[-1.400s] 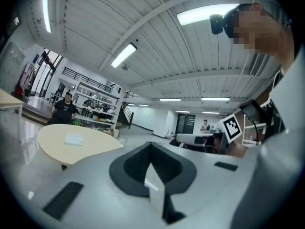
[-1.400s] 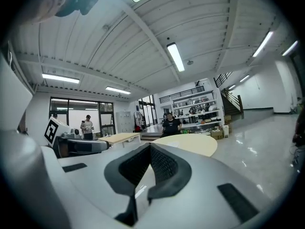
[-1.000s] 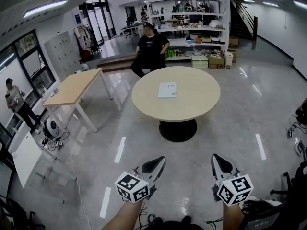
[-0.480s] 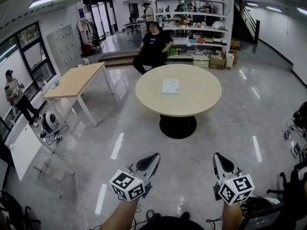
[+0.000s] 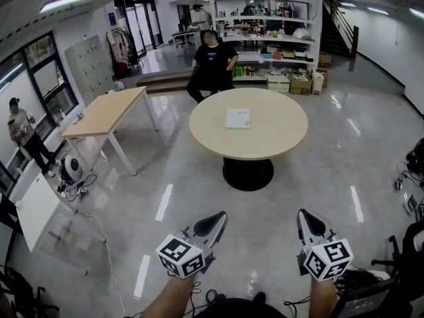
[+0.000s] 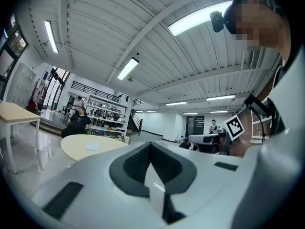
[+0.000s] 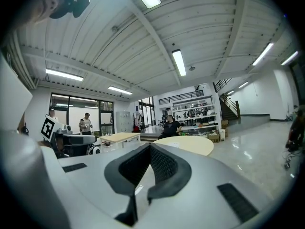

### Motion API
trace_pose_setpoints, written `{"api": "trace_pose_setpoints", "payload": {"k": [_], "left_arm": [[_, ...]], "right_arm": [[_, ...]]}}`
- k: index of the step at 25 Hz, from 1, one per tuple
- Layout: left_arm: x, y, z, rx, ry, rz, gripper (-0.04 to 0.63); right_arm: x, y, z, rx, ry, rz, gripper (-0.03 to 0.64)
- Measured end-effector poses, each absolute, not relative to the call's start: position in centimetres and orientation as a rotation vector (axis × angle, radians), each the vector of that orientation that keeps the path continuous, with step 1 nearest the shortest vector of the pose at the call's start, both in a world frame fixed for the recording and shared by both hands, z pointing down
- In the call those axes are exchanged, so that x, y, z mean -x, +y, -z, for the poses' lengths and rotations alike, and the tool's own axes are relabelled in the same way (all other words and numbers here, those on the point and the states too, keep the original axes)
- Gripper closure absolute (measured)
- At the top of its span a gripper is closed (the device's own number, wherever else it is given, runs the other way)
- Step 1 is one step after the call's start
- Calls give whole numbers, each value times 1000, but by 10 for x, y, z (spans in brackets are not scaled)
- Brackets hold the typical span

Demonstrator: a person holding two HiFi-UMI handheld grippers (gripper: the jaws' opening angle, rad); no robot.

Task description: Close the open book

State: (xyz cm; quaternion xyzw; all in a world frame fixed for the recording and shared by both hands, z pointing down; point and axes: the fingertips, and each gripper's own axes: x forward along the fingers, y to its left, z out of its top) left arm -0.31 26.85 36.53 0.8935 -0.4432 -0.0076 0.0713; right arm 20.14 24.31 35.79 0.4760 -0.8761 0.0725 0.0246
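Glossy floor point(image 5: 199, 191) stretching ahead, and the round surface point(image 5: 271, 131) stands well off, a seated person point(image 5: 212, 61) just behind it. Down low, the left gripper point(image 5: 216, 218) and right gripper point(image 5: 305, 217) are both pinched tight, with nothing between the jaws. The book point(image 5: 238, 118) lies flat near the surface's middle, well apart from both.

A white book point(image 5: 238, 118) is lying on the round tabletop point(image 5: 278, 134), well apart from both claws. The left claw point(image 5: 215, 219) and right claw point(image 5: 305, 218) are hovering over the glossy floor point(image 5: 165, 177), jaws together, pointing toward the tabletop. A person point(image 5: 212, 61) is sitting behind it; another person point(image 5: 23, 141) is standing far left.
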Motion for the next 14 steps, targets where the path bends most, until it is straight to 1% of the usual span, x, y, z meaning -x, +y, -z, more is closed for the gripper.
{"api": "trace_pose_setpoints", "payload": {"k": [14], "left_arm": [[8, 278, -363, -2697, -1324, 37, 606]], "right_arm": [[-194, 246, -352, -1495, -2714, -214, 618]]}}
